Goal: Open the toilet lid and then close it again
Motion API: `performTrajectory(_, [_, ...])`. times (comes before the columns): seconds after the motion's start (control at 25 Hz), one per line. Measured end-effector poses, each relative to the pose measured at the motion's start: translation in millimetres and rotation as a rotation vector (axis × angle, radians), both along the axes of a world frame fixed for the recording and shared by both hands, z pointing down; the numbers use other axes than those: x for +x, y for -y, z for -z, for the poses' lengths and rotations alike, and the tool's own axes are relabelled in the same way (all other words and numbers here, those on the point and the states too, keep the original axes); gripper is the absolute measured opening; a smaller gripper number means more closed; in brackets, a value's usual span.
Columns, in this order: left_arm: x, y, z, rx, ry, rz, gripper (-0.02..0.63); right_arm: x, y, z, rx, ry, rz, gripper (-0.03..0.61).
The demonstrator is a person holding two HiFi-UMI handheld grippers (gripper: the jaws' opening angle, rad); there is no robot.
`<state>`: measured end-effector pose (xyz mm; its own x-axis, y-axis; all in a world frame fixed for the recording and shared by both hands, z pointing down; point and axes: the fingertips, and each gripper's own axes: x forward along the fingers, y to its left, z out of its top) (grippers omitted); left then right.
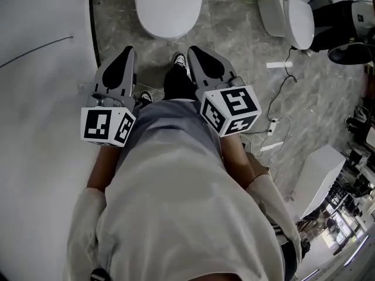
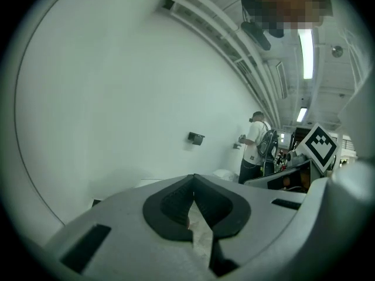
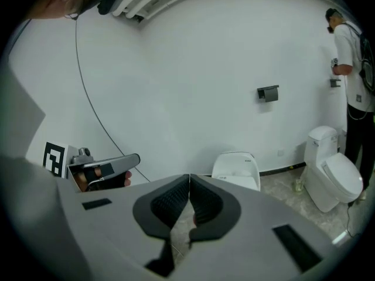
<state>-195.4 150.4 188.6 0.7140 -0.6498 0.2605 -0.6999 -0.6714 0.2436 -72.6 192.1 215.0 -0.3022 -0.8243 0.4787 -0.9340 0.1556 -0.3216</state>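
The glossy white oval toilet lid (image 1: 169,7) lies shut, cut off by the head view's top edge, ahead of both tongs; the smooth grey-shelled left tongs (image 1: 128,51) and right tongs (image 1: 192,49) are closed, ribbed black pads (image 3: 171,199) meeting, holding nothing; veined grey stone floor (image 1: 234,34) below.

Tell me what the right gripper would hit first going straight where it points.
Most likely the toilet ahead, on its closed lid: in the head view the right gripper, shut and empty, aims at it. Angled downward, it might meet the floor first; depth is unclear.
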Motion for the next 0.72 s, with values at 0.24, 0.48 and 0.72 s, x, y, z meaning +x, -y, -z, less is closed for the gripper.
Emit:
performTrajectory(0.24, [61.6,39.6,-3.7,-0.001,0.039,0.038,0.008,59.8,42.9,-12.2,-0.004,0.039,0.058,0.011])
performTrajectory(0.48, [101.9,69.4,-21.9,-0.054,0.088,0.092,0.008,107.9,77.2,-31.3,-0.037,0.094,0.101,0.011])
performTrajectory(0.72, [110.6,72.3,-47.2,-0.118,0.108,0.140,0.008,118.9,83.7,-51.4,-0.071,0.126,0.131,0.011])
